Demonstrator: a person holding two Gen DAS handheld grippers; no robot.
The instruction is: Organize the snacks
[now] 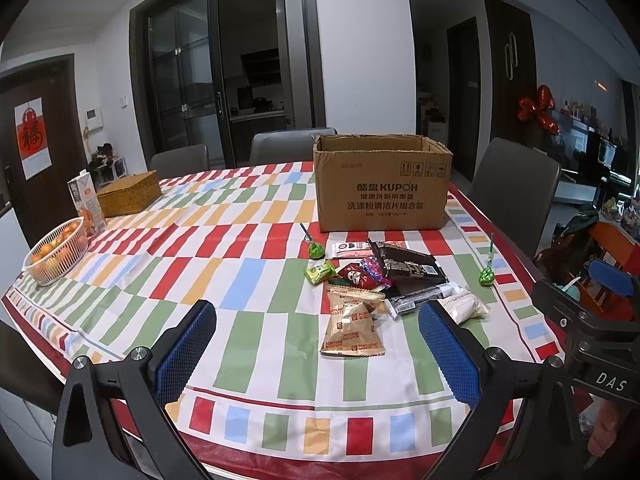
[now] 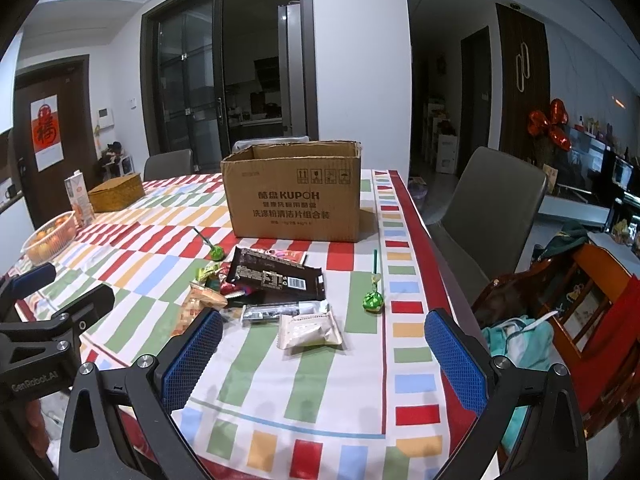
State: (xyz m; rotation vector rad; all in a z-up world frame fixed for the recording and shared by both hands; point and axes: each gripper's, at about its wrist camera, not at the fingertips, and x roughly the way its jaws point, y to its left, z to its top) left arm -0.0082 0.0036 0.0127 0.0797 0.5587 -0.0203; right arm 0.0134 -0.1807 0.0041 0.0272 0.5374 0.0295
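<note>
Nothing picked yet, so I judge this as the very start: both grippers hang over the near table edge, snacks untouched. My left gripper (image 1: 318, 344) has its blue pads spread wide, nothing between them; my right gripper (image 2: 324, 344) is likewise spread and empty. The snacks sit in a loose pile mid-table, just near of the open brown cardboard box (image 1: 382, 184): tan crinkled biscuit packets (image 1: 352, 328) nearest the left gripper, a dark brown flat chocolate wrapper (image 2: 276, 274) on top of the pile, a silver-black bar wrapper (image 2: 284, 312) and a white soft pouch (image 2: 310, 332) nearest the right gripper. Two green foil lollipops lie apart from the pile, one to the left by the box (image 1: 316, 250), one off to the right (image 2: 373, 300). Next move, I guess: drop the right gripper around the white pouch, pinch it flat-on, carry it to the box; the thin film may slip, so grip mid-body. The surface is a table under a striped red, green, blue and yellow plastic cloth (image 1: 248, 320). Far left are a white mesh basket of oranges (image 1: 56, 254), a juice carton (image 1: 86, 204) and a woven straw box (image 1: 128, 198). Grey chairs (image 2: 492, 208) ring the table; dark glass sliding doors stand behind.
</note>
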